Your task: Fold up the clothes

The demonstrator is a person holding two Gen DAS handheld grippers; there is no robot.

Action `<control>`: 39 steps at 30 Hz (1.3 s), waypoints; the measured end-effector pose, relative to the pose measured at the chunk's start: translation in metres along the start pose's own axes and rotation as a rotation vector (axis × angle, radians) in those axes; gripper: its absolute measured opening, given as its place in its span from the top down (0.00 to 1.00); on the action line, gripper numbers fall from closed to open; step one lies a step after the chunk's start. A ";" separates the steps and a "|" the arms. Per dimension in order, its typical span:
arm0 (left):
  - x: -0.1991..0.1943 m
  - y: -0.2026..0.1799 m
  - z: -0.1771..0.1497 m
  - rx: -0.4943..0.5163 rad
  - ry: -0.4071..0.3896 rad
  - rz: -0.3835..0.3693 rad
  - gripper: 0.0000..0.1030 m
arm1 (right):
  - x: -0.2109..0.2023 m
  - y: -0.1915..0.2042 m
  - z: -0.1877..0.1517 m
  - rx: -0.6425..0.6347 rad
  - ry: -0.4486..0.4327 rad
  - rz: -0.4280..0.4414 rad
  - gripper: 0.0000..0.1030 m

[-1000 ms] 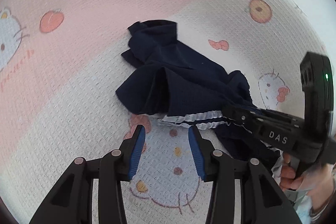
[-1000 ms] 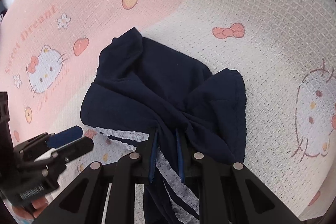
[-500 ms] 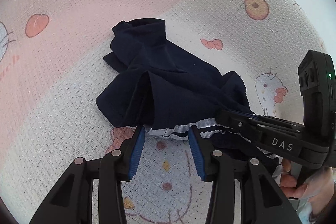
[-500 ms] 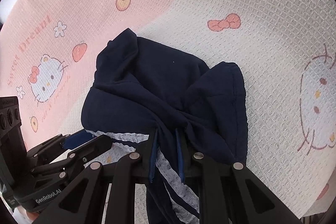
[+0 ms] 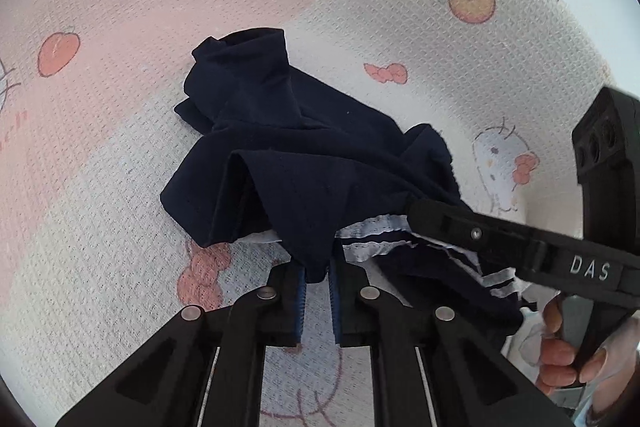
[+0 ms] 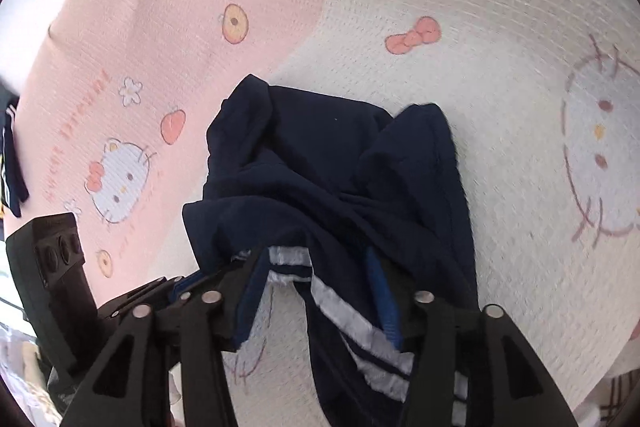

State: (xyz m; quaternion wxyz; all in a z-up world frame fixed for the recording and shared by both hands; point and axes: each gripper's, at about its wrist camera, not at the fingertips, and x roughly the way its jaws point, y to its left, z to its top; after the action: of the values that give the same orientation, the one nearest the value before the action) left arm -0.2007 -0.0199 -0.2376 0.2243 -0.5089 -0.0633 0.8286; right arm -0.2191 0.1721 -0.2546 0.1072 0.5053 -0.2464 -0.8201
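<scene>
Pink blanket (image 5: 120, 155) under crumpled shorts (image 5: 304, 163); nothing folded yet. Left jaws (image 5: 318, 277) just clenched on hem at 6 o'clock; right jaws (image 6: 316, 291) just released, waistband between.

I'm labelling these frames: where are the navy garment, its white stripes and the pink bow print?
Navy garment (image 5: 320, 163), left wrist view, middle of the cloth.
White stripes (image 6: 352, 327), right wrist view, striped band.
Pink bow print (image 6: 414, 35), right wrist view, bow's knot.
</scene>
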 end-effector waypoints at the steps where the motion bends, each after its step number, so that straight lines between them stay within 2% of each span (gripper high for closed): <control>1: -0.003 0.002 0.000 -0.015 -0.004 -0.010 0.92 | -0.003 -0.001 -0.002 0.007 -0.007 0.003 0.50; 5: -0.016 0.009 0.002 -0.069 -0.013 -0.053 0.92 | -0.020 0.001 -0.011 -0.045 -0.055 -0.029 0.50; 10: -0.039 0.009 0.003 -0.092 -0.053 -0.136 0.92 | -0.042 0.014 -0.031 -0.208 -0.082 -0.170 0.44; 14: -0.046 0.008 0.006 -0.119 -0.061 -0.177 0.93 | -0.051 0.025 -0.040 -0.300 -0.106 -0.175 0.44; 17: -0.049 0.009 0.007 -0.149 -0.065 -0.193 0.93 | -0.048 0.038 -0.044 -0.388 -0.118 -0.194 0.43; 19: -0.051 0.011 0.008 -0.168 -0.070 -0.231 0.93 | -0.041 0.049 -0.048 -0.450 -0.105 -0.215 0.43; 24: -0.056 0.013 0.012 -0.146 -0.064 -0.217 0.93 | -0.021 0.073 -0.055 -0.608 -0.079 -0.260 0.43; 28: -0.052 0.015 0.014 -0.137 -0.046 -0.214 0.93 | -0.005 0.089 -0.055 -0.741 -0.115 -0.291 0.43; 31: -0.050 0.020 0.017 -0.147 -0.043 -0.215 0.93 | 0.007 0.093 -0.046 -0.747 -0.129 -0.310 0.43; 37: -0.047 0.028 0.022 -0.151 -0.037 -0.212 0.93 | 0.014 0.101 -0.032 -0.681 -0.113 -0.205 0.44; 39: -0.046 0.031 0.022 -0.157 -0.030 -0.213 0.93 | 0.018 0.105 -0.031 -0.689 -0.109 -0.206 0.52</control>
State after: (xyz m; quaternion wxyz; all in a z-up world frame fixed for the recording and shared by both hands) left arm -0.2122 -0.0652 -0.2001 0.2697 -0.5027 -0.1850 0.8002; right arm -0.2081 0.0656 -0.2256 0.1748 0.4171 0.0913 -0.8872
